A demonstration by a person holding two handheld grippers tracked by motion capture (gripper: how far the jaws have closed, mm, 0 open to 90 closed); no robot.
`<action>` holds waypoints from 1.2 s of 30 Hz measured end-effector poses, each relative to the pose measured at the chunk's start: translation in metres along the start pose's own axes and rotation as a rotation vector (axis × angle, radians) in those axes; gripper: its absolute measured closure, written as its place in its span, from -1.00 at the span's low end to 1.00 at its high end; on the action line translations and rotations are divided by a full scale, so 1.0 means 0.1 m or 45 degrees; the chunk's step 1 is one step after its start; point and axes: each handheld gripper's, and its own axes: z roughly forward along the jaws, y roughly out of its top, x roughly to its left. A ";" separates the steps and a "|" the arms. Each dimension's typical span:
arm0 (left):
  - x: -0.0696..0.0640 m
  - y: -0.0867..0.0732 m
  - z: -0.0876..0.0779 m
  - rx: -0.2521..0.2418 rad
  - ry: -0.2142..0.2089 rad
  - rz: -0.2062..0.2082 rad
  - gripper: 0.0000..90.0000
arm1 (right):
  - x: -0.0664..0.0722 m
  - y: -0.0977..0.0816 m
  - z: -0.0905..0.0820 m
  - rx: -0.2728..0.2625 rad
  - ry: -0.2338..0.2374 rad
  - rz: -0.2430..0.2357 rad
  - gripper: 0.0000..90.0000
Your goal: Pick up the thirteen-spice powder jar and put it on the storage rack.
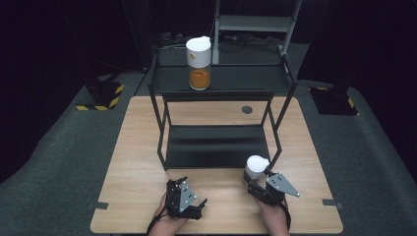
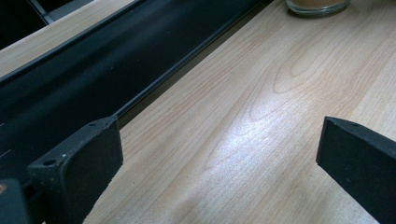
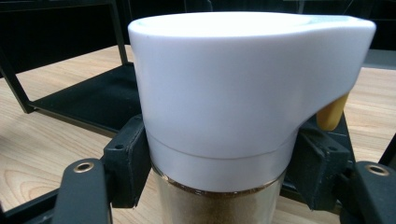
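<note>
A glass jar with a white lid [image 1: 256, 167] [image 3: 233, 93] stands on the wooden table by the front right of the black shelf rack; brown powder shows through its glass. My right gripper [image 1: 259, 183] [image 3: 219, 168] is shut on this jar just under the lid, one pad [image 3: 127, 158] pressing on each side. A second white-lidded jar [image 1: 198, 63] with orange powder stands on the rack's top shelf. My left gripper [image 1: 188, 203] [image 2: 219, 158] rests low over the table at front left, open, with bare wood between its pads. The base of the held jar [image 2: 317, 5] shows far off.
The black two-level rack [image 1: 216, 147] stands mid-table, its lower shelf [image 2: 70, 84] close to the left gripper. A small round dark mark [image 1: 247, 109] lies on the table behind it. Table edges run close to both hands at the front.
</note>
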 end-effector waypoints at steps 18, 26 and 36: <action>0.02 -0.02 -0.01 -0.012 -0.018 -0.001 -0.98 | -0.03 0.10 -0.17 -0.076 0.018 -0.043 -0.33; 0.04 -0.02 -0.01 -0.015 -0.025 -0.005 -0.98 | -0.07 0.16 -0.28 -0.121 0.015 -0.072 -0.33; 0.05 -0.03 -0.01 -0.020 -0.029 -0.009 -0.98 | -0.12 0.27 -0.43 -0.179 0.007 -0.063 -0.33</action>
